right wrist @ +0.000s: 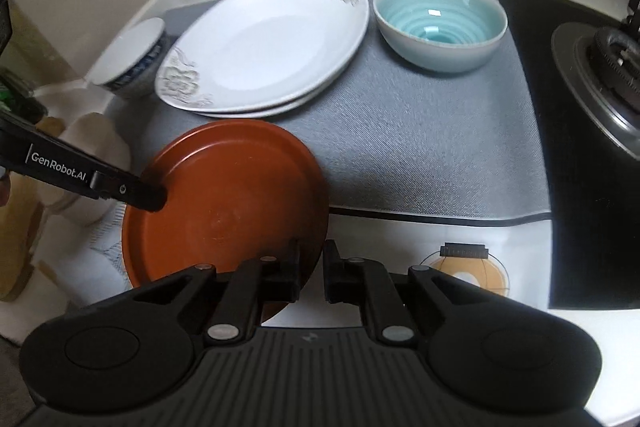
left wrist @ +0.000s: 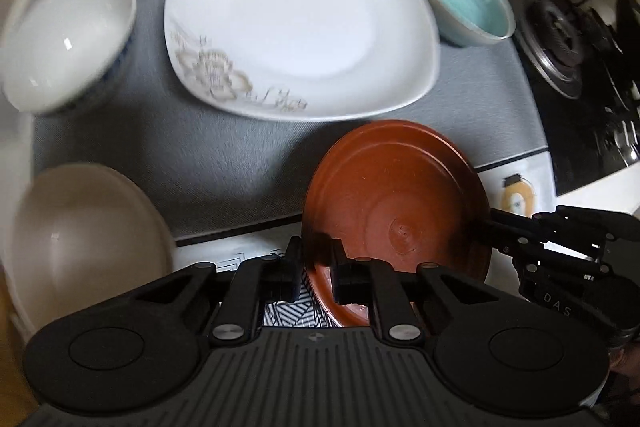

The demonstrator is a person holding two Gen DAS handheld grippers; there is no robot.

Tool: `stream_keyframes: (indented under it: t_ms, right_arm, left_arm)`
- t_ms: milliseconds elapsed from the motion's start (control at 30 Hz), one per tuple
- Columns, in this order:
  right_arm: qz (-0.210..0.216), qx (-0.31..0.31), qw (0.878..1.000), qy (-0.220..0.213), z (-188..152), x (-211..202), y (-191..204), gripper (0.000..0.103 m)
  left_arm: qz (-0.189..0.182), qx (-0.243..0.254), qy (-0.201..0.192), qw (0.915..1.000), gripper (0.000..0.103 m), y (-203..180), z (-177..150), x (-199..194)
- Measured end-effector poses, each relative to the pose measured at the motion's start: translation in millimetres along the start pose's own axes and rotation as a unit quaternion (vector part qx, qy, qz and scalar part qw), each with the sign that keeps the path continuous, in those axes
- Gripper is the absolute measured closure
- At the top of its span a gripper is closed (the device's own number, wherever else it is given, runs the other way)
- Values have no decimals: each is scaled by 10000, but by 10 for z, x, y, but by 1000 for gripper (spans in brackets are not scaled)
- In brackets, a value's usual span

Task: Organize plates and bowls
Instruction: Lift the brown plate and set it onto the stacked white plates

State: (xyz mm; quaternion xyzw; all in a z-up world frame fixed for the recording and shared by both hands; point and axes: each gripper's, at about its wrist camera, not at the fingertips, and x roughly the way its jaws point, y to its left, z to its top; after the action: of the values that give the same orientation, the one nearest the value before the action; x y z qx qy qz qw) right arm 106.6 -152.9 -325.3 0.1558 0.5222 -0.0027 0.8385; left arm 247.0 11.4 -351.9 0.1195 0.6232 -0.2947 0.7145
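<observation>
Black left tongs (left wrist: 316, 259) pinch the near rim of a brown plate (left wrist: 396, 211), fingers nearly together with the rim between them. From the other side the right tongs (right wrist: 311, 263) stand almost closed at the same plate's edge (right wrist: 224, 203); one finger lies over the rim, but whether they truly clamp it I cannot tell. The plate is round, tilted, its hollow face up, straddling the front edge of a grey mat (right wrist: 420, 147) on the white counter (right wrist: 400, 235). Beyond it on the mat lie two stacked white squarish plates (right wrist: 264, 51) with floral corners, long axis running diagonally. A celadon bowl (right wrist: 438, 23) sits to their right, a blue-patterned white bowl (right wrist: 132, 61) to their left, and a beige bowl (left wrist: 84, 243) nearer. A gas burner (right wrist: 600, 79) lies far right.
</observation>
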Motion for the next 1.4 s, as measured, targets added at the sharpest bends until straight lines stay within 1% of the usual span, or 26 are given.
stream_keyframes:
  t_ms: [67, 133, 200, 233, 333, 400, 533, 633, 700, 767, 833, 867, 933, 1000, 1067, 1133, 1200, 1300, 1400]
  right_arm:
    - [79, 85, 9999, -90, 5, -153, 32, 91]
    - [139, 217, 9995, -179, 31, -297, 71, 91]
    - [170, 212, 9992, -302, 76, -433, 132, 91]
    - [185, 190, 9989, -376, 108, -496, 166, 91]
    - [332, 199, 9977, -554, 230, -641, 252, 91]
    - [339, 235, 9970, -657, 341, -693, 312, 91]
    - [357, 352, 9954, -818, 592, -748, 322, 92]
    - [380, 144, 9944, -979, 798, -771, 375, 92]
    - [374, 7, 9928, -1136, 910, -755, 386, 92]
    - [475, 206, 9908, -1252, 1043, -681, 316, 92]
    - [412, 322, 9892, -1368, 1188, -574, 274, 92]
    - [404, 415, 9882, -1416, 1247, -516, 244, 92]
    - [284, 445, 9873, -1496, 1345, -371, 199, 91]
    - [151, 406, 9869, -1556, 1405, -178, 140, 91]
    - [69, 582, 9876, -1457, 1422, 40, 43, 91]
    - [65, 702, 9884, -1345, 1394, 219, -6, 92]
    - [-67, 597, 9900, -1279, 1367, 348, 10, 92]
    - [-145, 557, 9914, -1175, 1341, 484, 7, 92]
    - [-330, 535, 9914, -1143, 1337, 589, -7, 93]
  left_arm:
    - [51, 22, -110, 9999, 88, -32, -24, -115]
    - [44, -73, -198, 9998, 88, -24, -22, -221]
    - [70, -117, -360, 9993, 88, -22, -4, -352]
    - [135, -93, -486, 9987, 88, -33, 16, -443]
    - [540, 173, -916, 9942, 87, -158, 59, -673]
    - [674, 221, -1079, 9916, 87, -165, 125, -792]
    - [671, 159, -1281, 9894, 87, -94, 310, -1096]
    - [764, 191, -1502, 9855, 87, -31, 431, -1230]
    - [798, 221, -1609, 9835, 87, -1, 541, -1243]
    - [762, 82, -1686, 9827, 87, 63, 654, -1227]
    - [692, -102, -1657, 9837, 87, 123, 785, -1162]
    - [692, -176, -1647, 9838, 87, 149, 851, -1100]
    - [691, -157, -1659, 9836, 85, 176, 975, -936]
    - [603, -251, -1544, 9859, 85, 259, 1110, -708]
    - [430, -529, -1328, 9888, 85, 386, 1211, -466]
    - [422, -651, -1239, 9893, 85, 463, 1257, -275]
    - [487, -581, -1271, 9890, 85, 468, 1266, -158]
    - [636, -451, -1329, 9881, 85, 442, 1265, -50]
    - [652, -444, -1338, 9879, 87, 442, 1286, 69]
